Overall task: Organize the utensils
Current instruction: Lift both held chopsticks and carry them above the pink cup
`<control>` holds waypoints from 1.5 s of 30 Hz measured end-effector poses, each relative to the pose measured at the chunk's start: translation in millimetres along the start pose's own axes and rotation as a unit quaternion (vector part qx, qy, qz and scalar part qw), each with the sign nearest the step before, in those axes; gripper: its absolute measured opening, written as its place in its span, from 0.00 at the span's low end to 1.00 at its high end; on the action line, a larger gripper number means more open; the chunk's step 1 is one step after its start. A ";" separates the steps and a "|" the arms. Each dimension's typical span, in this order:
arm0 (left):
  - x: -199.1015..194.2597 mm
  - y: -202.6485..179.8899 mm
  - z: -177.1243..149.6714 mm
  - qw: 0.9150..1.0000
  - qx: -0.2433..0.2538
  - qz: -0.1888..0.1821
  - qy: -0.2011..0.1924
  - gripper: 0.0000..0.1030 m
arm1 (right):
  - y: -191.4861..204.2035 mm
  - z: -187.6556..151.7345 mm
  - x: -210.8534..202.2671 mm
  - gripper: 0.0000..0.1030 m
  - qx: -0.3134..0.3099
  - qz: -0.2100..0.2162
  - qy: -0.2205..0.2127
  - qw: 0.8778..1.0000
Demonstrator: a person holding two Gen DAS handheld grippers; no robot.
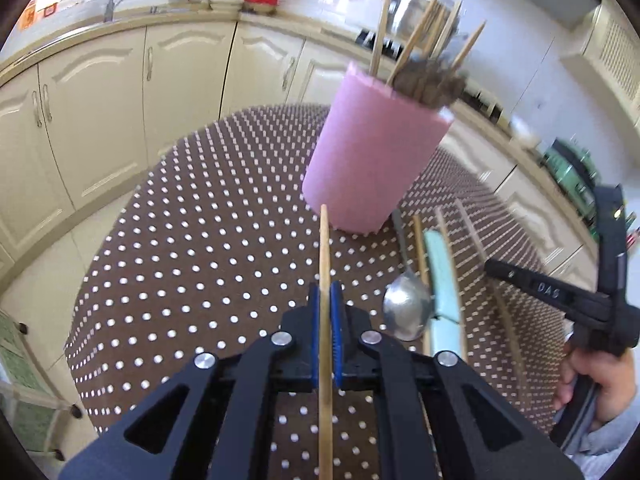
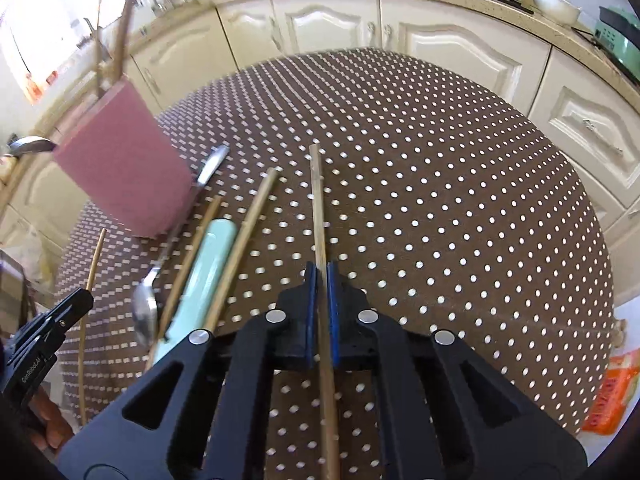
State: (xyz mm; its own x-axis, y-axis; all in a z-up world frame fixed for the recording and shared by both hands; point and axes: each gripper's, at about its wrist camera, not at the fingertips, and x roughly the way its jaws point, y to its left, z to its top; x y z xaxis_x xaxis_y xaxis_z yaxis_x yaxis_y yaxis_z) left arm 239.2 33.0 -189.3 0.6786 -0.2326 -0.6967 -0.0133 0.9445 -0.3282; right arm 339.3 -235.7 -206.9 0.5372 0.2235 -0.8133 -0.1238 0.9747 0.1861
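Left claw (image 1: 330, 332) clamped mid-chopstick (image 1: 325, 264); right claw (image 2: 322, 312) likewise, second chopstick (image 2: 318, 216). Light, stiff, slick bamboo; may pivot. Pink holder (image 1: 372, 160) ahead.

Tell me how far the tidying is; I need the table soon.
Done: several chopsticks stand in the pink holder. In hand: the left gripper and right gripper each clamp one chopstick. Left: a spoon, a pale green handle and two more chopsticks lie on the table.
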 end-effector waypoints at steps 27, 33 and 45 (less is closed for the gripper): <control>-63.9 1.8 41.3 0.985 -0.017 -0.066 -0.160 0.05 | 17.1 3.3 18.3 0.17 -0.064 -0.042 0.034 0.996; -73.5 0.9 55.6 0.975 -0.004 -0.095 -0.200 0.05 | 0.8 10.9 7.7 0.06 -0.023 -0.004 -0.016 1.000; -85.6 -13.5 96.6 0.944 0.021 -0.150 -0.293 0.05 | 24.8 39.5 -117.7 0.06 -0.016 0.116 -0.275 0.954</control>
State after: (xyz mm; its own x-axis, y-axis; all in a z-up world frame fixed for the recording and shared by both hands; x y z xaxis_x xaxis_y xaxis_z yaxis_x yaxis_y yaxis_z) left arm 252.2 62.6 -63.6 0.9372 -0.3342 -0.0996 0.2646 0.8676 -0.4210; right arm 306.0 -237.8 -84.7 0.8484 0.4075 -0.3380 -0.3123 0.9007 0.3021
